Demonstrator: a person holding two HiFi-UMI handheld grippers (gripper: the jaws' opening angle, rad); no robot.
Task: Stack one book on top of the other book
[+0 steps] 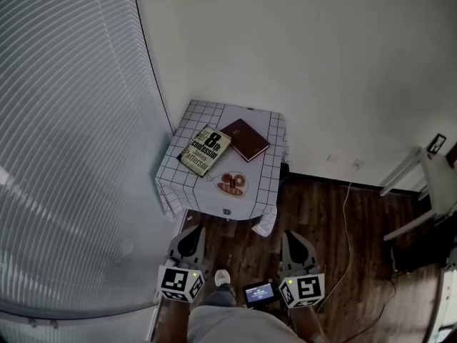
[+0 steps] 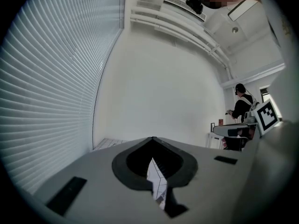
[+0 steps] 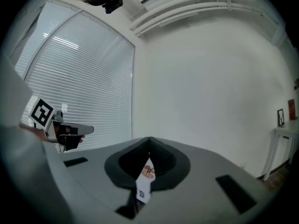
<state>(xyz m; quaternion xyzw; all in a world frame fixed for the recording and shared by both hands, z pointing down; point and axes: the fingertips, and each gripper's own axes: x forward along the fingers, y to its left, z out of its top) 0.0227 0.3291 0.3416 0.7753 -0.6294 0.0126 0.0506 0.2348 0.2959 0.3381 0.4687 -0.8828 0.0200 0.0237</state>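
From the head view I see a small table (image 1: 265,164) pushed into the corner of the room, draped in a checked cloth (image 1: 171,184). Both books lie flat on it, neither on top of the other. The pale book (image 1: 204,151) with bold black lettering is on the left, and the dark red book (image 1: 245,139) lies just beside it on the right. Their near corners are close, but I can't tell whether they touch. In front of them, near the table's front edge, sits a round orange thing (image 1: 232,184). My left gripper (image 1: 190,232) and right gripper (image 1: 294,236) are low in the picture, over the wood floor (image 1: 321,213) and well short of the table, side by side and pointing toward it. A small lit screen (image 1: 258,292) sits between their marker cubes.

In the left gripper view, the left gripper's jaws are together with nothing between them. A narrow slit below the tips shows only a strip of checked cloth. Window blinds (image 2: 46,92) fill the left side, and a person (image 2: 242,107) stands far off at the right.

In the right gripper view, the jaws are also closed and empty. The slit shows the cloth and the round orange thing. The left gripper appears at the left edge, in front of the blinds.
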